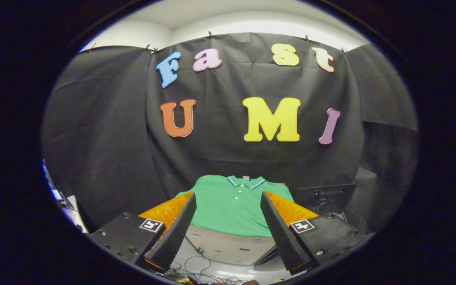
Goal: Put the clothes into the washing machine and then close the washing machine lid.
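Beyond your fingertips, item one: a green short-sleeved polo shirt with a blue-and-white striped collar [232,204], spread flat and buttoned on a pale grey tabletop [228,245], untouched, so by the look of it loading and lid-closing are both still ahead of you. Your gripper [228,225] stands wide open and holds nothing, the shirt framed between its fingers. Also listed: a dark boxy unit [325,196] just right of the shirt, identity uncertain, and loose thin cables [196,265] under the fingers that could snag.
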